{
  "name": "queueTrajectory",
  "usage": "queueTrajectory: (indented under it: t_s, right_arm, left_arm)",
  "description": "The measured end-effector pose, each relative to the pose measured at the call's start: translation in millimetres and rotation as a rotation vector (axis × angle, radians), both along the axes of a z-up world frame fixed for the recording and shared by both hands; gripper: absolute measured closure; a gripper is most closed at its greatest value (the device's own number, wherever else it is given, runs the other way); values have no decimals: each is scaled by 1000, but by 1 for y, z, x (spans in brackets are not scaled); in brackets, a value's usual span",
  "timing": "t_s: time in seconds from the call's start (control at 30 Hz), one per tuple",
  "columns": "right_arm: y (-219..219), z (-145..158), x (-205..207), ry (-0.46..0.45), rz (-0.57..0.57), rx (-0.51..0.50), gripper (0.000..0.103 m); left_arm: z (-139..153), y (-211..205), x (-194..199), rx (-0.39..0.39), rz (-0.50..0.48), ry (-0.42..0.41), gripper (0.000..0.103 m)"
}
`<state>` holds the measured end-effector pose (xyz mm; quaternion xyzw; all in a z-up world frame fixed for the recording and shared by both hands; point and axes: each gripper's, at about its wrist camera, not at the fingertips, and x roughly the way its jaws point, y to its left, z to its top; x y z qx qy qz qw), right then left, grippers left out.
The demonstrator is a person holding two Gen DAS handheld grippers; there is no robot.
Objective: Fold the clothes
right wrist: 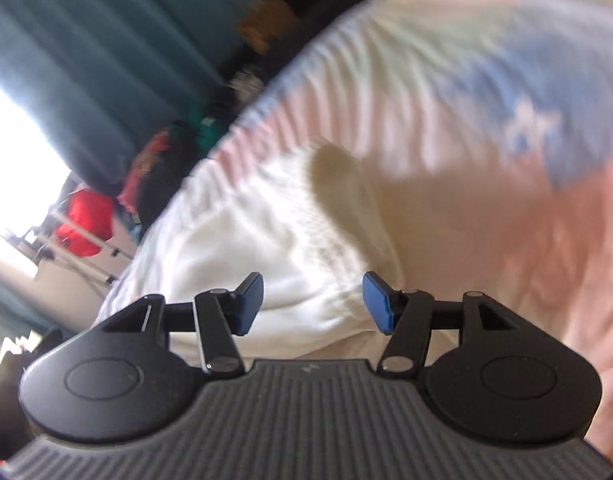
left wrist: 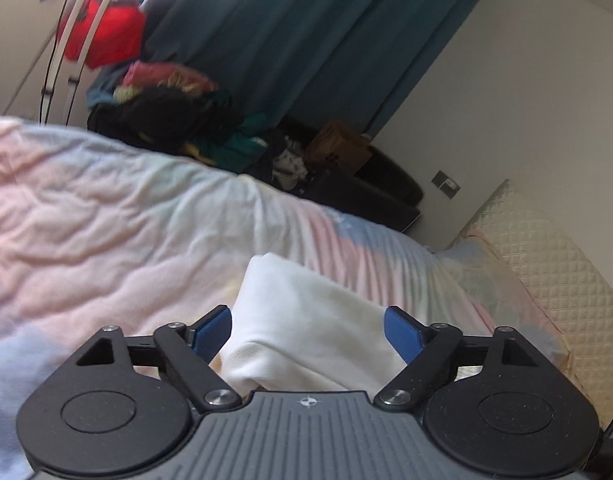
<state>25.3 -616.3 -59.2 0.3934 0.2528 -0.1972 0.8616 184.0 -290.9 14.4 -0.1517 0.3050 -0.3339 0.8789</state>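
Note:
A white garment (left wrist: 306, 320) lies bunched on the pastel bedspread (left wrist: 106, 208). My left gripper (left wrist: 308, 330) is open, its blue pads on either side of the garment, close above it. In the right wrist view the same white garment (right wrist: 266, 240) lies on the bedspread (right wrist: 486, 140), blurred by motion. My right gripper (right wrist: 312, 302) is open above the garment's near edge, with nothing between the pads.
A pile of mixed clothes (left wrist: 174, 108) sits beyond the far edge of the bed. A teal curtain (left wrist: 306, 32) hangs behind it. A red garment (left wrist: 106, 36) hangs on a white rack. A quilted white mattress edge (left wrist: 554, 248) stands at the right.

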Motion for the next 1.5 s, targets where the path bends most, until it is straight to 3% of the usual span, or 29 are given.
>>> queueTrajectory:
  t_s: [0.13, 0.23, 0.3, 0.33, 0.5, 0.6, 0.87, 1.1, 1.5]
  right_arm:
    - [19, 47, -17, -51, 55, -102, 44]
    - [36, 81, -31, -86, 104, -176, 43]
    - [49, 101, -43, -119, 119, -224, 24]
    - [56, 109, -49, -139, 119, -247, 9]
    - [90, 138, -74, -171, 143, -337, 11]
    - [115, 144, -89, -184, 149, -414, 11]
    - [182, 135, -124, -241, 146, -619, 11]
    - [207, 98, -136, -219, 78, -686, 11]
    - [215, 50, -128, -144, 46, -738, 11]
  left_arm:
    - [49, 8, -48, 71, 6, -132, 0]
    - [79, 18, -79, 112, 25, -196, 0]
    - [97, 26, -100, 123, 28, -231, 0]
    - [105, 30, -110, 130, 30, -256, 0]
    - [131, 49, -161, 180, 53, -358, 0]
    - [141, 62, -185, 182, 63, -380, 0]
    - [127, 82, -229, 224, 116, -439, 0]
    - [111, 97, -265, 260, 165, -482, 0]
    - [48, 107, -260, 286, 152, -438, 0]
